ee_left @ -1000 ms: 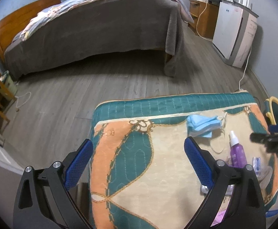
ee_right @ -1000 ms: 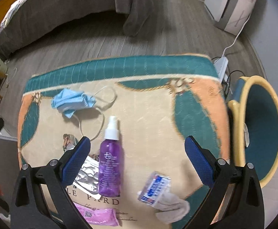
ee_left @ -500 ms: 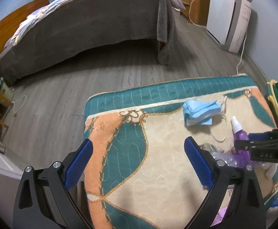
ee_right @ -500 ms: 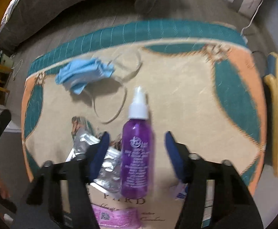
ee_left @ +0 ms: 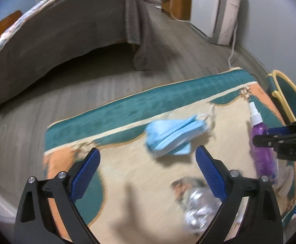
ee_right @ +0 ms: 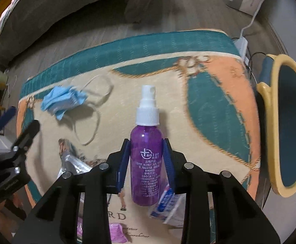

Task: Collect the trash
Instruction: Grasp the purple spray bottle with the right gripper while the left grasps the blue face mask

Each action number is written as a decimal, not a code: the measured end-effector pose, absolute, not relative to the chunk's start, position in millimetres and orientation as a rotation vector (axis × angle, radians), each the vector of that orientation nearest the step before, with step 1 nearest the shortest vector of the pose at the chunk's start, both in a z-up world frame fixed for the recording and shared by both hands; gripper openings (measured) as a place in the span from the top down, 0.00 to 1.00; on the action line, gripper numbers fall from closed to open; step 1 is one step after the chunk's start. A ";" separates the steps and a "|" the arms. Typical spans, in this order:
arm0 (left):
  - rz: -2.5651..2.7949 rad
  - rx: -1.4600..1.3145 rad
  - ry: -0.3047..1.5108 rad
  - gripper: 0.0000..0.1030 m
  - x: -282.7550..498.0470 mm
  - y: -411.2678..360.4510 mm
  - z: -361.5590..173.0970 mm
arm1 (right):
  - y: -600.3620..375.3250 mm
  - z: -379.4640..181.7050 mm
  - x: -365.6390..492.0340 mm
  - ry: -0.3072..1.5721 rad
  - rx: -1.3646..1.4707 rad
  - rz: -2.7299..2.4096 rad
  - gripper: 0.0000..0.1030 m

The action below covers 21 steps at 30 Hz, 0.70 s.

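A purple spray bottle [ee_right: 147, 158] with a white cap lies on the patterned tablecloth [ee_right: 219, 105]. My right gripper [ee_right: 147, 149] is shut on the bottle's body; it also shows in the left wrist view [ee_left: 259, 140]. A crumpled blue face mask [ee_left: 172, 136] lies ahead of my left gripper [ee_left: 148, 158], which is open and empty above the cloth. The mask also shows in the right wrist view [ee_right: 63, 100]. A shiny foil wrapper [ee_left: 198, 211], a blue-white packet [ee_right: 166, 205] and a pink packet [ee_right: 117, 231] lie near the front edge.
A yellow-rimmed teal bin [ee_right: 286, 122] stands right of the table. A bed with a grey cover [ee_left: 66, 30] is behind, a white appliance [ee_left: 219, 10] and a wooden cabinet [ee_left: 176, 0] at the back right. A cable and power strip [ee_right: 242, 44] lie on the floor.
My right gripper moved down onto the purple bottle and closed on it. My left gripper moved forward and right toward the blue mask, staying open.
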<state>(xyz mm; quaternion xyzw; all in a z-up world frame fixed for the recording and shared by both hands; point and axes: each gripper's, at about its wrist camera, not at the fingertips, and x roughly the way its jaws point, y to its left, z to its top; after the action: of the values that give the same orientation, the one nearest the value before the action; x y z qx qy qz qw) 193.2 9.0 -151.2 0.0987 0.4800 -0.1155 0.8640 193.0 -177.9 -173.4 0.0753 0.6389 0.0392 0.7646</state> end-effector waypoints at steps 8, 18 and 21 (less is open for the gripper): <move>-0.323 0.348 1.012 0.32 201.4 -30.7 -174.3 | -199.3 -172.5 196.3 1.382 0.190 0.088 0.69; -0.277 0.398 0.998 0.74 197.2 -24.9 -173.2 | -190.6 -157.1 194.1 1.347 0.137 0.124 0.69; -0.285 0.381 1.006 0.81 194.8 -19.7 -170.3 | -188.4 -150.8 187.7 1.338 0.132 0.131 0.69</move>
<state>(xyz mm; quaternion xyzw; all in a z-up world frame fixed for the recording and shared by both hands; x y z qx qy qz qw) 194.8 -19.7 -170.3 0.1810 0.4774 -0.1353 0.8492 187.7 -188.4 -150.8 0.0612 0.6193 0.0606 0.7804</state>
